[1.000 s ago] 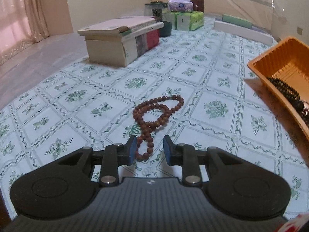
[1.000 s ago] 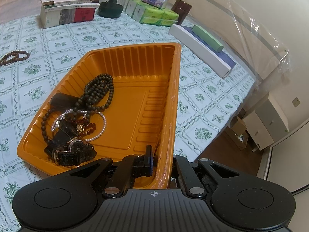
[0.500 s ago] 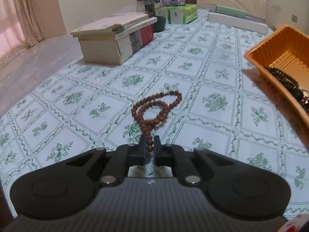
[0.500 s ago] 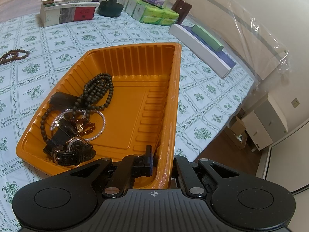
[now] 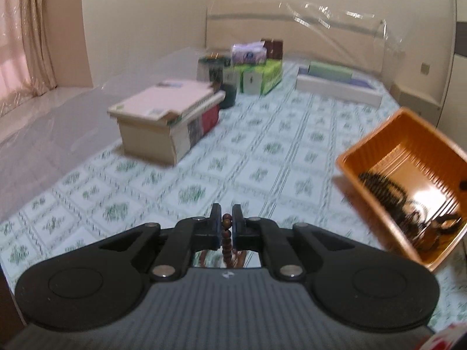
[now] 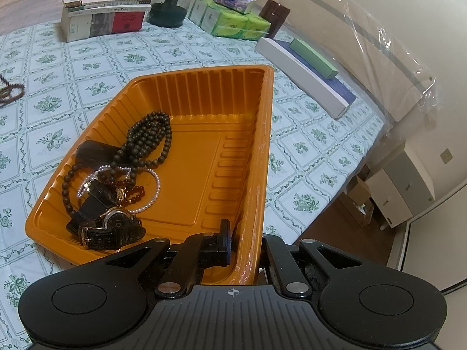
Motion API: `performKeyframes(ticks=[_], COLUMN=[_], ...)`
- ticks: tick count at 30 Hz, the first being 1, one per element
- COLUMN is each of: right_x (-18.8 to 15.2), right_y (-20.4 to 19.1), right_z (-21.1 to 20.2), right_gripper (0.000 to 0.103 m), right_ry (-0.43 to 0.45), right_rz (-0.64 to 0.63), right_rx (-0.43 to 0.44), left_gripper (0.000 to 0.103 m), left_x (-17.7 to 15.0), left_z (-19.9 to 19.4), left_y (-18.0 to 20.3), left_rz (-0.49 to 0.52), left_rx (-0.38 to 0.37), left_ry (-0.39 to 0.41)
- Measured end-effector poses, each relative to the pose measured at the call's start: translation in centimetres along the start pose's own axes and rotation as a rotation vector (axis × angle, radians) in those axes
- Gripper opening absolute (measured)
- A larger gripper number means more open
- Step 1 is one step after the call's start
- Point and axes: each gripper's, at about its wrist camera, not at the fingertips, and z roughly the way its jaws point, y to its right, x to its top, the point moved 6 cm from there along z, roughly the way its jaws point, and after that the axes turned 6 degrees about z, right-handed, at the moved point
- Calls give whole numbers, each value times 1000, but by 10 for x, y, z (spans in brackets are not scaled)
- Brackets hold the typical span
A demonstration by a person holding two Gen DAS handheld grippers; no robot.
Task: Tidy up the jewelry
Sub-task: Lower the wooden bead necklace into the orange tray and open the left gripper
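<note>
We count one orange tray (image 6: 264, 134) and two grippers. The left gripper (image 5: 226, 227) is closed on one brown bead strand (image 5: 227, 240), which hangs straight down between the pads, long axis vertical, above the floral tablecloth (image 5: 204, 172). The right gripper (image 6: 243, 242) clamps the tray's near right wall, one finger inside, the other outside. The tray's long axis runs away from the right wrist camera. Inside it, at the left, lie one dark bead necklace (image 6: 147, 141), one pearl bracelet (image 6: 153, 191), one red bead bracelet (image 6: 132, 195) and one wristwatch (image 6: 112, 229).
</note>
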Motion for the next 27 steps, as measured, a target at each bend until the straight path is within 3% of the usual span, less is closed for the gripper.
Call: performKeyframes(ticks=[16, 27], right_x=[0, 1], right_y=[5, 5], right_z=[0, -1], right_gripper=[4, 4], right_ry=[22, 31], right_rz=[-5, -10], right_rx=[22, 27], left_gripper=[6, 6], left_x=[61, 87], left_z=[-56, -68], left_y=[15, 36], left_rz=[57, 76], left_rx=[-42, -90], left_ry=[156, 203])
